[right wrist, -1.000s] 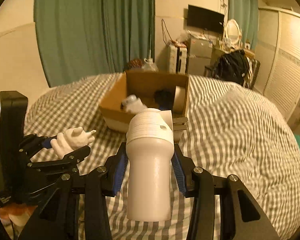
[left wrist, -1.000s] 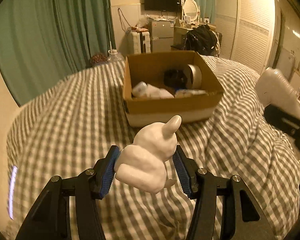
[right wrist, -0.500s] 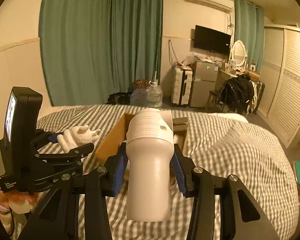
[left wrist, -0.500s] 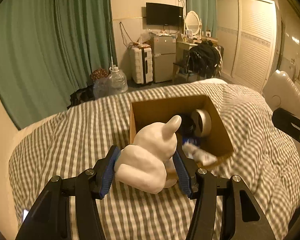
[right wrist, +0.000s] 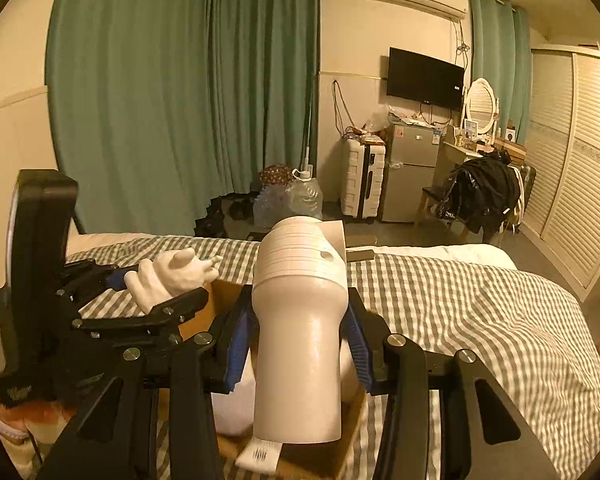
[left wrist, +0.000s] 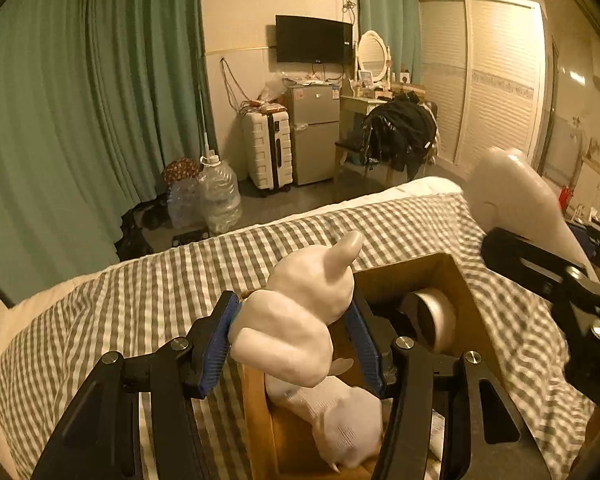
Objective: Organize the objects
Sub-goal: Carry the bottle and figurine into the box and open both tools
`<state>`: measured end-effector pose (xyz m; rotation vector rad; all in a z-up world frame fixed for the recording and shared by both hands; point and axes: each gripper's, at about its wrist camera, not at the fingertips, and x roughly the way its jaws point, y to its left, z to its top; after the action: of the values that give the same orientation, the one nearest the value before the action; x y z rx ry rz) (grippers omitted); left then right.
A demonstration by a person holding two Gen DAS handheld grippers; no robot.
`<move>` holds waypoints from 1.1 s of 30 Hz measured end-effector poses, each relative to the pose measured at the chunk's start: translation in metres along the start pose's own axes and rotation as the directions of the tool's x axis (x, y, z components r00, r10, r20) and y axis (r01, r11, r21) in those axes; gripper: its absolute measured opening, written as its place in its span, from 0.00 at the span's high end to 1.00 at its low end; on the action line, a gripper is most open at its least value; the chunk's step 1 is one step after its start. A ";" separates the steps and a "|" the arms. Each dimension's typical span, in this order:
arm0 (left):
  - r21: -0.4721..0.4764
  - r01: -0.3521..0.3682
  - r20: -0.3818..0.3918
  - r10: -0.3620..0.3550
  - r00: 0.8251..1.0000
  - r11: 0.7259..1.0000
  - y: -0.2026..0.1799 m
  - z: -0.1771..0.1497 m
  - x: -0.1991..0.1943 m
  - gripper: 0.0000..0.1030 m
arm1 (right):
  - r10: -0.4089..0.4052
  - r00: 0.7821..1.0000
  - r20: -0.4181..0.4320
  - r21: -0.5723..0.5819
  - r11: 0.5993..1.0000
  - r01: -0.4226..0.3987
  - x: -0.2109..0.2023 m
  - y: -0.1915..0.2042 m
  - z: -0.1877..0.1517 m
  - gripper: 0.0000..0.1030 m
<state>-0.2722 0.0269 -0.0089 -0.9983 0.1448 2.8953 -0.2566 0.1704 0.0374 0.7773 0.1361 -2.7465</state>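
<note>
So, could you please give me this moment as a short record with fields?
setting: cardboard box on a checked bedspread
left gripper: shut on white figurine, above the box's near-left corner
right gripper: shut on white bottle, upright, over the box
box contents: round silver item, white sock, dark item, partly hidden
background: green curtains

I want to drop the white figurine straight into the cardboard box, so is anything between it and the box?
Nothing blocks the drop. The left gripper holds the white figurine over the cardboard box, which is open. A white bundle and a roll already lie inside.
</note>
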 end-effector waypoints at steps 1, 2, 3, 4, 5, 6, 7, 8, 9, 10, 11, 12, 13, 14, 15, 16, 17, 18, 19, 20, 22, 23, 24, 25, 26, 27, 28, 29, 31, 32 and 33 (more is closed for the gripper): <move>-0.002 -0.004 -0.006 0.004 1.000 1.000 0.000 -0.001 0.007 0.45 | 0.000 1.000 -0.005 0.005 1.000 0.000 0.010 -0.001 0.002 0.59; -0.010 -0.003 -0.015 0.003 1.000 1.000 -0.001 -0.002 0.014 0.45 | 0.001 1.000 -0.013 0.014 1.000 -0.001 0.021 -0.003 0.003 0.59; -0.022 0.009 -0.027 -0.009 1.000 1.000 0.000 -0.004 0.022 0.45 | 0.002 1.000 -0.019 0.026 1.000 -0.001 0.029 -0.004 0.003 0.59; -0.027 0.017 -0.037 -0.018 0.999 0.999 -0.001 -0.006 0.028 0.45 | 0.005 1.000 -0.030 0.047 0.999 -0.003 0.040 -0.006 0.003 0.59; -0.029 0.022 -0.046 -0.023 0.999 0.999 -0.001 -0.009 0.032 0.45 | 0.007 0.999 -0.038 0.055 0.998 -0.005 0.048 -0.006 0.003 0.59; -0.028 0.021 -0.053 -0.023 0.998 0.999 -0.002 -0.012 0.037 0.45 | 0.005 0.999 -0.051 0.062 0.998 -0.002 0.058 -0.007 0.003 0.59; -0.027 0.021 -0.060 -0.023 0.998 0.999 -0.002 -0.015 0.041 0.45 | 0.004 0.998 -0.063 0.064 0.998 0.000 0.065 -0.008 0.001 0.59; -0.027 0.022 -0.067 -0.024 0.997 0.999 -0.002 -0.017 0.044 0.45 | 0.007 0.997 -0.074 0.066 0.998 -0.002 0.069 -0.008 -0.002 0.59; -0.028 0.028 -0.080 -0.030 0.996 0.999 -0.003 -0.019 0.049 0.45 | 0.015 0.996 -0.093 0.075 0.997 -0.008 0.078 -0.009 -0.005 0.59; -0.028 0.032 -0.088 -0.035 0.996 0.999 -0.004 -0.020 0.053 0.45 | 0.026 0.994 -0.106 0.086 0.996 -0.017 0.081 -0.010 -0.009 0.59; -0.026 0.038 -0.096 -0.040 0.995 0.999 -0.005 -0.023 0.056 0.45 | 0.046 0.991 -0.126 0.111 0.993 -0.031 0.088 -0.012 -0.013 0.59; -0.021 0.040 -0.106 -0.042 0.994 0.999 -0.005 -0.026 0.060 0.45 | 0.051 0.989 -0.138 0.124 0.992 -0.034 0.092 -0.015 -0.017 0.59; -0.020 0.039 -0.113 -0.042 0.993 0.999 -0.006 -0.028 0.061 0.45 | 0.055 0.986 -0.155 0.130 0.991 -0.035 0.096 -0.017 -0.020 0.59; -0.020 0.043 -0.123 -0.046 0.991 0.999 -0.006 -0.031 0.063 0.45 | 0.058 0.984 -0.168 0.134 0.990 -0.035 0.100 -0.018 -0.024 0.59; -0.020 0.052 -0.136 -0.054 0.989 0.998 -0.006 -0.034 0.066 0.45 | 0.061 0.982 -0.178 0.138 0.990 -0.036 0.103 -0.019 -0.027 0.59; -0.021 0.055 -0.143 -0.058 0.988 0.998 -0.007 -0.036 0.068 0.45 | 0.071 0.979 -0.190 0.146 0.988 -0.043 0.107 -0.020 -0.032 0.59; -0.018 0.059 -0.150 -0.061 0.987 0.998 -0.008 -0.038 0.070 0.45 | 0.078 0.977 -0.197 0.156 0.987 -0.047 0.110 -0.021 -0.035 0.59; -0.016 0.059 -0.154 -0.060 0.986 0.998 -0.010 -0.039 0.072 0.45 | 0.083 0.976 -0.202 0.159 0.986 -0.051 0.112 -0.021 -0.038 0.59; -0.016 0.058 -0.158 -0.060 0.986 0.998 -0.010 -0.040 0.074 0.45 | 0.088 0.973 -0.212 0.160 0.986 -0.055 0.115 -0.020 -0.042 0.59; -0.013 0.059 -0.166 -0.060 0.984 0.998 -0.011 -0.042 0.077 0.45 | 0.089 0.971 -0.221 0.158 0.986 -0.054 0.117 -0.020 -0.045 0.59; -0.005 0.059 -0.179 -0.059 0.982 0.998 -0.012 -0.045 0.079 0.45 | 0.083 0.969 -0.234 0.148 0.988 -0.049 0.121 -0.019 -0.052 0.59; -0.001 0.063 -0.186 -0.062 0.981 0.998 -0.013 -0.047 0.080 0.45 | 0.081 0.968 -0.237 0.148 0.988 -0.046 0.122 -0.020 -0.054 0.59; 0.001 0.065 -0.191 -0.064 0.979 0.998 -0.014 -0.047 0.081 0.45 | 0.080 0.967 -0.241 0.150 0.988 -0.045 0.124 -0.021 -0.056 0.59; 0.000 0.064 -0.196 -0.063 0.979 0.998 -0.014 -0.048 0.082 0.45 | 0.081 0.966 -0.245 0.154 0.987 -0.044 0.125 -0.022 -0.058 0.59; -0.001 0.063 -0.199 -0.062 0.978 0.998 -0.014 -0.049 0.083 0.45 | 0.078 0.966 -0.248 0.159 0.986 -0.039 0.125 -0.023 -0.060 0.58; -0.001 0.067 -0.202 -0.066 0.977 0.998 -0.014 -0.049 0.083 0.44 | 0.073 0.965 -0.251 0.163 0.986 -0.032 0.125 -0.024 -0.063 0.58; 0.001 0.070 -0.202 -0.069 0.977 0.998 -0.014 -0.048 0.083 0.44 | 0.071 0.965 -0.254 0.163 0.986 -0.030 0.126 -0.025 -0.063 0.58; 0.004 0.073 -0.201 -0.070 0.977 0.997 -0.015 -0.049 0.083 0.43 | 0.070 0.964 -0.255 0.165 0.986 -0.028 0.125 -0.025 -0.064 0.58; 0.008 0.071 -0.200 -0.068 0.977 0.997 -0.015 -0.048 0.083 0.42 | 0.071 0.966 -0.250 0.172 0.985 -0.027 0.123 -0.027 -0.064 0.58; 0.009 0.071 -0.196 -0.068 0.978 0.997 -0.016 -0.048 0.081 0.37 | 0.072 0.967 -0.245 0.176 0.984 -0.029 0.121 -0.028 -0.064 0.57; 0.011 0.071 -0.190 -0.068 0.979 0.997 -0.017 -0.048 0.079 0.29 | 0.072 0.969 -0.237 0.180 0.983 -0.029 0.120 -0.028 -0.062 0.54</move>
<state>-0.3034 0.0417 -0.0964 -1.2487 0.1427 2.7282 -0.3313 0.1779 -0.0780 1.1472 -0.0774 -2.6309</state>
